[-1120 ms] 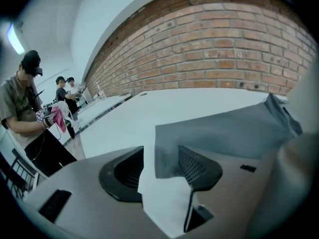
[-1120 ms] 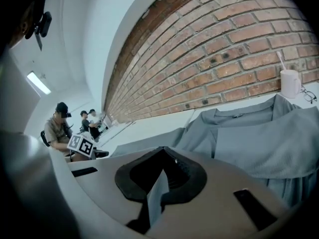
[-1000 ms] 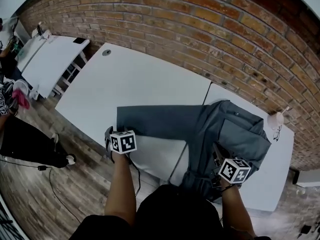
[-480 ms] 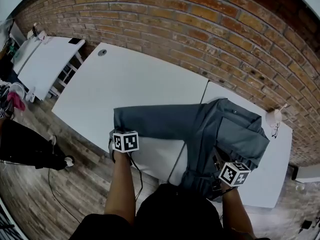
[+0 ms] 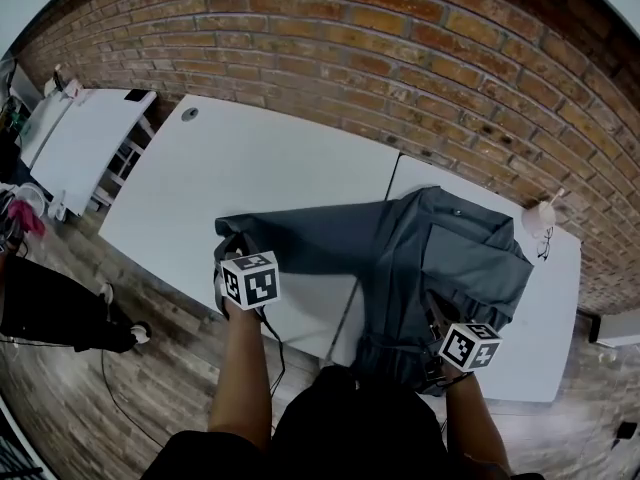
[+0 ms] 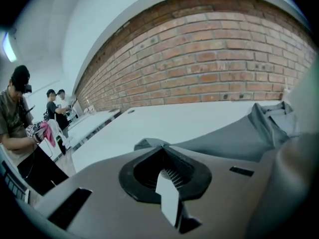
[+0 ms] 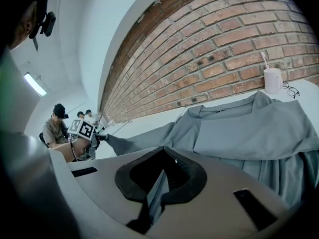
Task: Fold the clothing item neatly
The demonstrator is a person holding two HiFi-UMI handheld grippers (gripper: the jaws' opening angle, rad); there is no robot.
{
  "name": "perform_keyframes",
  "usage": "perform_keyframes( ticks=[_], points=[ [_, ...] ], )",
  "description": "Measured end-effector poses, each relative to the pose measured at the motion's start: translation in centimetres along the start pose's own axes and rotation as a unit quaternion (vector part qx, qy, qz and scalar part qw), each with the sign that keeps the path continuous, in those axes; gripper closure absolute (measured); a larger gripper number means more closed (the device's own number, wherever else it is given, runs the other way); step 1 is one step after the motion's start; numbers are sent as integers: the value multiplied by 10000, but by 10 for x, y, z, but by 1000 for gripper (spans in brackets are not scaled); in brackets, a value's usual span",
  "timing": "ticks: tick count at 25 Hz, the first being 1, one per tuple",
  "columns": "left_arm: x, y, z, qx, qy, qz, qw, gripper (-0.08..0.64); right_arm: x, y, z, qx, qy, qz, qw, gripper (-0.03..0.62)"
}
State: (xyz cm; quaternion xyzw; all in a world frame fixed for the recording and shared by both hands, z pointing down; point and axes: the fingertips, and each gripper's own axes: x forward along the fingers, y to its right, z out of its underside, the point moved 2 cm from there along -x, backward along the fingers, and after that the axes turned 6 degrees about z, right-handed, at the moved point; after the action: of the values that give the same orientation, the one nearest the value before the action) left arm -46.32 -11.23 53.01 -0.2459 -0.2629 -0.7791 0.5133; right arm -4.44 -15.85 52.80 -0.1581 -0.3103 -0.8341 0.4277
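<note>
A grey long-sleeved fabric shirt is lying across the seam where two white rectangular tables are meeting. Its body is bunching on the right-hand table and spilling over the near edge, while one sleeve is stretching leftward over the other table.

The left gripper is pinching the sleeve's end. Its jaws have just been closing, and in the left gripper view they are pressing together with grey cloth caught at their tips, lifted off the tabletop. The right gripper is gripping the shirt's near edge close to the person's body, its jaws clamping a strip of the fabric between them.

Near the shirt's far right shoulder, a white cup with a thin stick in it is standing beside a pair of spectacles. A red-brick wall is running behind the tables, and a wood-plank floor is showing at the left.
</note>
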Motion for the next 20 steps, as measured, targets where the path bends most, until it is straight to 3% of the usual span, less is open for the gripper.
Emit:
perform_keyframes(
  ticks=[5,9,15,20],
  points=[
    [-22,68,-64,439,686,483,9955,552,-24,17,-5,88,147,88,9998,592],
    [-38,145,-104,915,1117,1058,9839,552,-57,44,-5,318,364,382,9981,592],
    [-68,282,-138,1594,1477,1932,9568,552,-111,100,1,652,580,803,9929,592],
    [-91,405,-135,2274,1477,2582,9273,552,-154,146,8,862,698,1072,9880,592]
  ],
)
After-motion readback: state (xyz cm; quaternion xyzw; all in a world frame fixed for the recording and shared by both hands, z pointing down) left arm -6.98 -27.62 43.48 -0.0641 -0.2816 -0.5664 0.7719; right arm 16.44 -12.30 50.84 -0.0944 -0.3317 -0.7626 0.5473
